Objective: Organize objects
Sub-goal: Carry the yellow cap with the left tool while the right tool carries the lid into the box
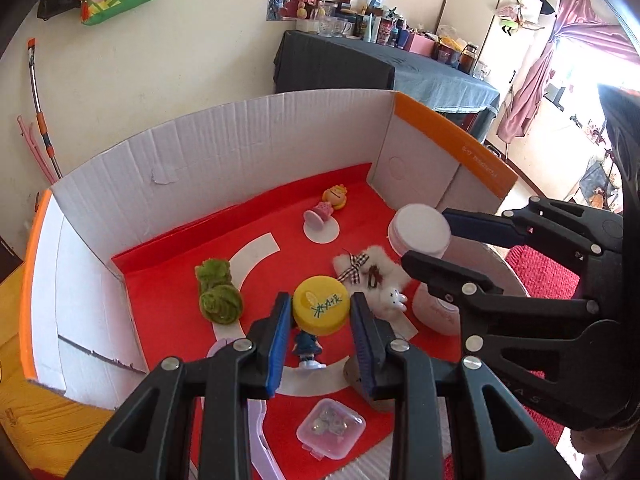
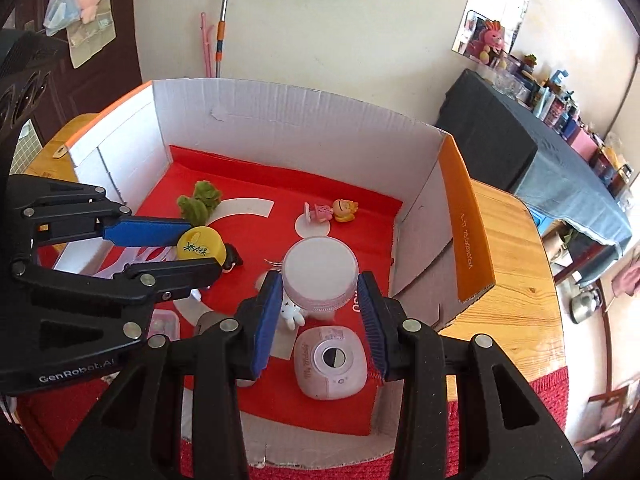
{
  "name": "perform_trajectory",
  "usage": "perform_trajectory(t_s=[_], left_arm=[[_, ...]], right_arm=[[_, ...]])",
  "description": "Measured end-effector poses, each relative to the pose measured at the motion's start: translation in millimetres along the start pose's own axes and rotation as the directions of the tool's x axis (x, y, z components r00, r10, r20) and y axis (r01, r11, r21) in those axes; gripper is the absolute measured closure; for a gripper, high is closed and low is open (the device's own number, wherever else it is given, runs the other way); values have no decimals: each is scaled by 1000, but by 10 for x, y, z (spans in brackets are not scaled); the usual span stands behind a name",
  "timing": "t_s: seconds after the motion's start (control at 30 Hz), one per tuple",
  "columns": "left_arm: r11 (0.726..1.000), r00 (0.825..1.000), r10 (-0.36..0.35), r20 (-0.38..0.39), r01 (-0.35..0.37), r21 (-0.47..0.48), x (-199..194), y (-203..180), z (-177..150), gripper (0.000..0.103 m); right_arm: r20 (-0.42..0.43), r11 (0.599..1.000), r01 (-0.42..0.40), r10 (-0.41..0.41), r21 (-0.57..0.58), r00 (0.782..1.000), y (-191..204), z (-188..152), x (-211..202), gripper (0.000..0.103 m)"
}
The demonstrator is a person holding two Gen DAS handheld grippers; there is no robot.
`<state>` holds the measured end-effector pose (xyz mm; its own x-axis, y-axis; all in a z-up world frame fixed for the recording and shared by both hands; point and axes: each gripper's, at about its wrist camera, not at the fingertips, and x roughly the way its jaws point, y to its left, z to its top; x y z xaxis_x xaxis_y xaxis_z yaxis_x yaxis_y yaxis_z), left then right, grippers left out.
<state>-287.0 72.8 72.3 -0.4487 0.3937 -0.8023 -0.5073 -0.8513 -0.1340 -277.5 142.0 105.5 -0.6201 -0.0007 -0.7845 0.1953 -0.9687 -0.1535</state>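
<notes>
- My left gripper point(image 1: 320, 316) grasps a yellow cap point(image 1: 320, 309), a round lid with a lemon print and green lettering, lifted above the middle of the cardboard box point(image 1: 248, 128).
- My right gripper point(image 2: 320, 300) grasps a white jar point(image 2: 319, 276), a squat tub with a flat white lid and pale pink ribbed side, held above the box's right side.
- Under the cap stands a small dark-blue figurine point(image 1: 307, 350).
- On the red liner point(image 1: 168, 312): a green fuzzy toy point(image 1: 218, 292) toward the left wall, a pink-and-yellow doll point(image 1: 330, 202) lying near the far wall, and a white plush point(image 1: 374, 274) with a checked bow beneath the jar.
- A pink camera point(image 2: 330, 362) lies near the front right corner, and a clear plastic case point(image 1: 331, 428) at the front edge.
- The two grippers crowd each other over the box's centre.
</notes>
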Motion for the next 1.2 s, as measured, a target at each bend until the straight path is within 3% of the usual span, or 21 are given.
perform_trajectory(t_s=[0.43,0.7,0.93,1.2], left_arm=[[1000,999,23,-48,-24,-5,297,98,120,72],[999,999,8,-54,-10,-42,272,204,130,72],[996,998,-26,-62,21,-92,260,318,150,72],[983,994,-56,-93,38,-181,350,461,168,72]], right_arm=[[-101,997,69,-65,34,993,-89,212,292,66],[-98,995,47,-38,91,994,-107,264,219,66],[-136,979,-9,37,204,990,-229,385,330,66],[-185,955,-18,75,296,980,-319,432,520,66]])
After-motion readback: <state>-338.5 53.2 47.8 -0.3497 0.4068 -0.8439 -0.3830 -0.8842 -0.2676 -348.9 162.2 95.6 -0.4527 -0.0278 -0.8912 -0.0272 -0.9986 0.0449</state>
